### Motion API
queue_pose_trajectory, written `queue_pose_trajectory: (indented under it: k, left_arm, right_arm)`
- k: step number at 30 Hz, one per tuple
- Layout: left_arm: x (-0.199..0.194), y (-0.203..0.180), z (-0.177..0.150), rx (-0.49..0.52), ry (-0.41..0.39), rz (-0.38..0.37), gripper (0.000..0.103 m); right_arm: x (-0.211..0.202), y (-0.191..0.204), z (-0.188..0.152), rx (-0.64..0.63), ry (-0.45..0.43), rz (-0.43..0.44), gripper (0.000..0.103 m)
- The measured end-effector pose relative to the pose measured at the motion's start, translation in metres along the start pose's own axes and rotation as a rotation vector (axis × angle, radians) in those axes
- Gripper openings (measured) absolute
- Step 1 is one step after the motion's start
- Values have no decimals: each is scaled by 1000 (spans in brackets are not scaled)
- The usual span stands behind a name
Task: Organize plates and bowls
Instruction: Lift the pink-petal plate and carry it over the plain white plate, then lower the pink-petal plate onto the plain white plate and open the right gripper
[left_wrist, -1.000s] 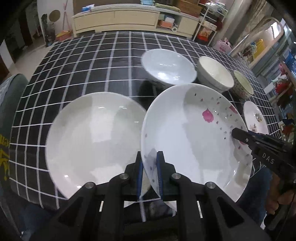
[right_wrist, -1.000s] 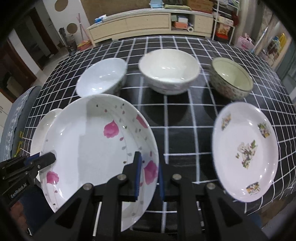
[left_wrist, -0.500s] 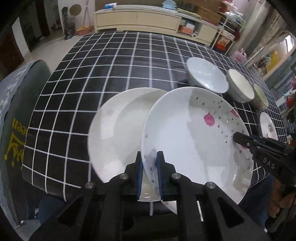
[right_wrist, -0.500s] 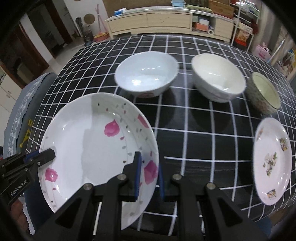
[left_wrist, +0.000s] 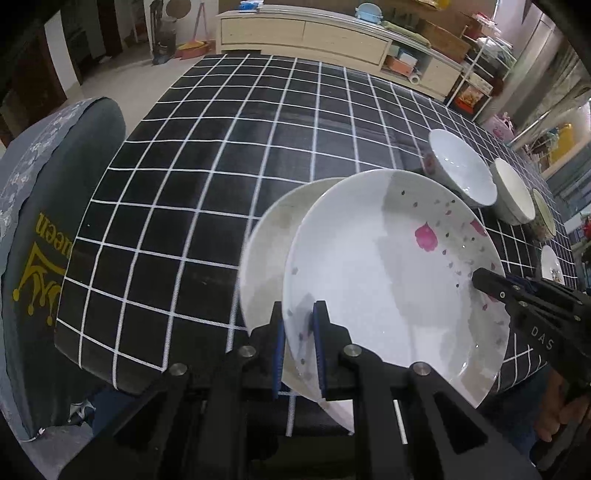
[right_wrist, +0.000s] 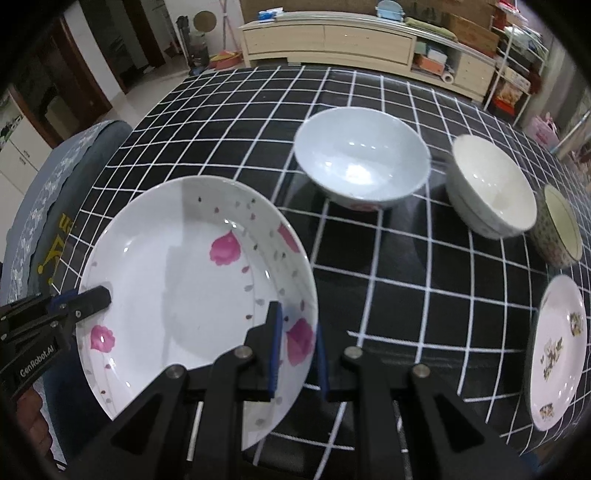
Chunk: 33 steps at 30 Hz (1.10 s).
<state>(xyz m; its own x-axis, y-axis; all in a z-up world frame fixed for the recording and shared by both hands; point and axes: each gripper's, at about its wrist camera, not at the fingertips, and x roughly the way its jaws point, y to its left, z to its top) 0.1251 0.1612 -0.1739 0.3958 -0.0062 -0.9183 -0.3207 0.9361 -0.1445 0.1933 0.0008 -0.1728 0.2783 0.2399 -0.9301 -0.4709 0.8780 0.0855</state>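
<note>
A white plate with pink petals (left_wrist: 388, 280) hangs tilted above the black checked table (left_wrist: 229, 155), carried by two grippers. My left gripper (left_wrist: 299, 314) is shut on its near rim, and my right gripper (right_wrist: 297, 317) is shut on the opposite rim of the same petal plate (right_wrist: 184, 280). Each gripper shows in the other's view: the right gripper (left_wrist: 480, 278) and the left gripper (right_wrist: 99, 297). A plain white plate (left_wrist: 273, 251) lies on the table, mostly covered by the held plate. The right wrist view hides it entirely.
To the right stand a pale blue bowl (right_wrist: 362, 158), a cream bowl (right_wrist: 491, 184) and a small patterned bowl (right_wrist: 563, 225). A small decorated plate (right_wrist: 557, 350) lies near the table's front right edge. A grey covered chair (left_wrist: 37, 221) stands at the left edge.
Both grippers have carried the petal plate leftward. It was beside the plain white plate and now hangs over most of it. The bowls have slid to the right in both views.
</note>
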Motion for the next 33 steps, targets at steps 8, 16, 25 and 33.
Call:
queue_pose_trajectory:
  k: [8,16,25,33]
  left_arm:
    - [6,15,1,-17,11,19,13]
    - [11,25,1,-32,21,21,12]
    - [19,25,6,-38,21,18,13]
    - [18,24,6,-49,20,26,12]
  right_arm:
    - [12,15,2,-22,19,5,20]
    - [20,25,2,-43,29,-14,20]
    - [24,24,7,-44,29,-23,20]
    - [25,25,6,-40,36,-25,21]
